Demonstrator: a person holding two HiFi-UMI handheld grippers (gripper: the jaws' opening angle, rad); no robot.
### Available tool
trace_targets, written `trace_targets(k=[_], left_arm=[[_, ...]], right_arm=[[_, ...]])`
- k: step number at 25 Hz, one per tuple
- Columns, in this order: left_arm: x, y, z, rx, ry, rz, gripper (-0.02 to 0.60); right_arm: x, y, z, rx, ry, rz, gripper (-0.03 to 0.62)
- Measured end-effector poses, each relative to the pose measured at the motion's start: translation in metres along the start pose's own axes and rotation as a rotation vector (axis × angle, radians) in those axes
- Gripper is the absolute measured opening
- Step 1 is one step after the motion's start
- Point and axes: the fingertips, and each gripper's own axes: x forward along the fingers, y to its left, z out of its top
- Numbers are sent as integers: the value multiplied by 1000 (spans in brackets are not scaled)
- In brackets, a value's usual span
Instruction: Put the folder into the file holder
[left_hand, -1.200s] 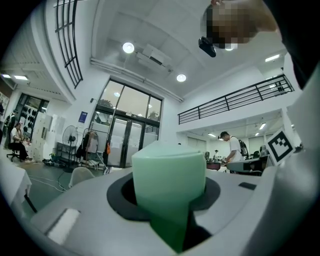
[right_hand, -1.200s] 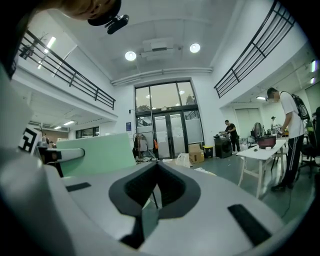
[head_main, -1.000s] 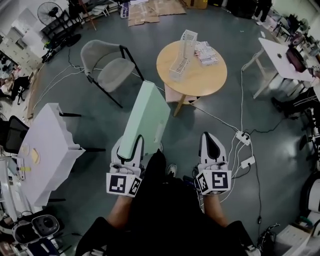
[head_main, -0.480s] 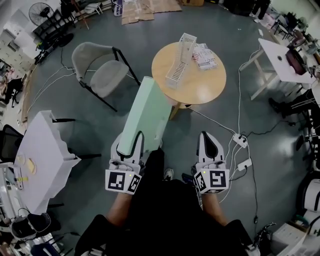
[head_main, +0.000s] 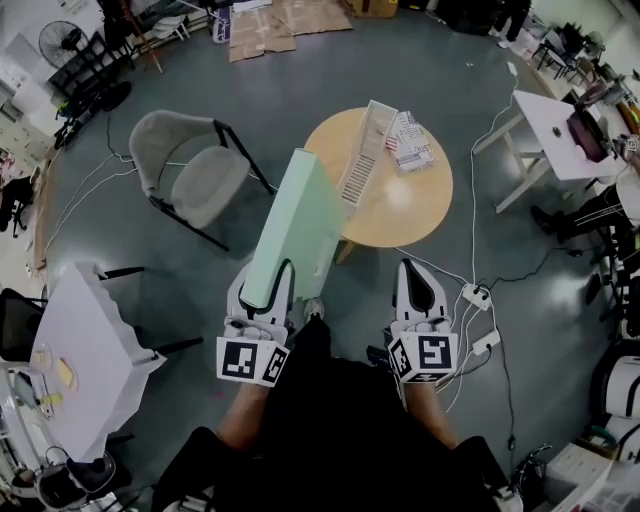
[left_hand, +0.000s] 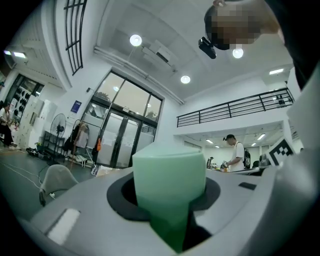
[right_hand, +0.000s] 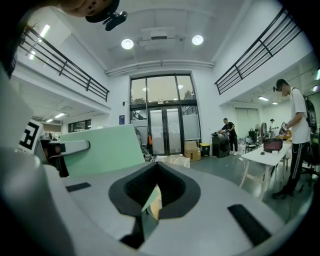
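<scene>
Okay, biggest first: round wooden worktop (head_main: 405, 205) sits ahead of the person in the head view, on the grey floor, with a grey chair (head_main: 190, 175) to its left.

Pale green folder (head_main: 295, 225) is in the air, not yet in anything. Its long axis runs away from the person toward the worktop, near end low, far end raised. The far corner overlaps the worktop's near-left edge in the head view; whether it is actually over the worktop or short of it, can't tell.

White slotted file holder (head_main: 362, 160) stands on the left part of the worktop, long axis also running near to far, slanting a bit right. A stack of printed papers (head_main: 410, 140) lies just beside it on the right.

Left hand-held gripper (head_main: 262, 285) is clamped on the folder's near end; the left gripper view shows green filling the gap between the jaws. Right hand-held gripper (head_main: 418, 283) is clenched with nothing in it, only a thin slit between the jaws, held level beside the left.

Key relation: the file holder lies ahead and slightly right of the left hand-held gripper, just past the folder's far end, roughly in line with the folder's axis. My read: the carry needs to go forward and a little right, then the folder gets tipped down into a slot. Judging sideways only, the holder falls between the two hands.
</scene>
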Motion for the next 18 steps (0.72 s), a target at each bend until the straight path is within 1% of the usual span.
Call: trace_targets(k=[4,7,10,14,18], left_arm=[[37,28,5,-11,-19,-33,153],[62,42,11,-2,-43,-57,152],[86,51,15,-1,-54,-77,152],[104,57,21,-14,-82,-94,152],[130,59,24,-17,-94,-102,150]], right_arm=[[38,0,7,-8,2,-47,-5],[59,-4,11,-13,3,-84,-5],[76,-8,13,-13,6,-109,-5],[89,-15,12,-10,20,-138,-5],[106,-25,16,-3,15,-148,-5]])
